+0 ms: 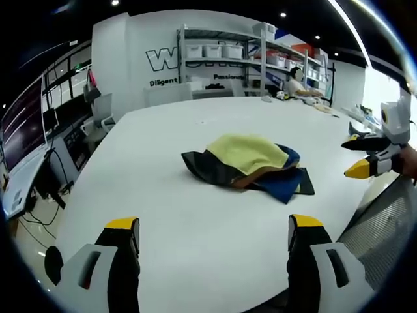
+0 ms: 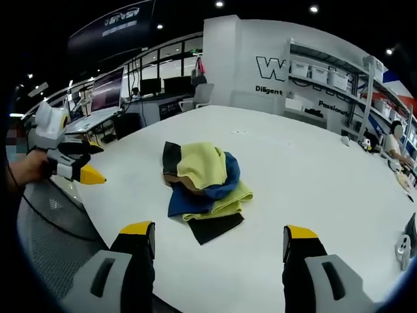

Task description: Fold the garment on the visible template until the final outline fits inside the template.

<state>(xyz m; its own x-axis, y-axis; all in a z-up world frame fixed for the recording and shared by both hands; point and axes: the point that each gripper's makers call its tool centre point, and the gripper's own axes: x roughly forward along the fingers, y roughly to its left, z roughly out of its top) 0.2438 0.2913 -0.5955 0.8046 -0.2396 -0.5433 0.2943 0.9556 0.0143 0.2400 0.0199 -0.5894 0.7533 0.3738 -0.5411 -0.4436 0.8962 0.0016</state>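
Two grippers frame your view, both with jaws standing apart and holding nothing. Your left gripper [image 1: 214, 235] hovers over the near edge of the white bench [image 1: 195, 215]; your right gripper [image 2: 219, 241] does the same from the opposite side. Beyond the jaws, near the middle of the bench, lies the garment [image 1: 251, 166], a crumpled heap of yellow, blue, black and brown cloth, well apart from both grippers. In the right gripper view the garment [image 2: 203, 186] shows a yellow fold uppermost, with a black flap spread toward you. No template outline can be made out on the bench. Farther off stand storage shelves [image 1: 225, 55] with white bins against a lettered wall, where a seated person [image 1: 298, 83] works; desks with monitors [image 2: 107, 88] line the side.
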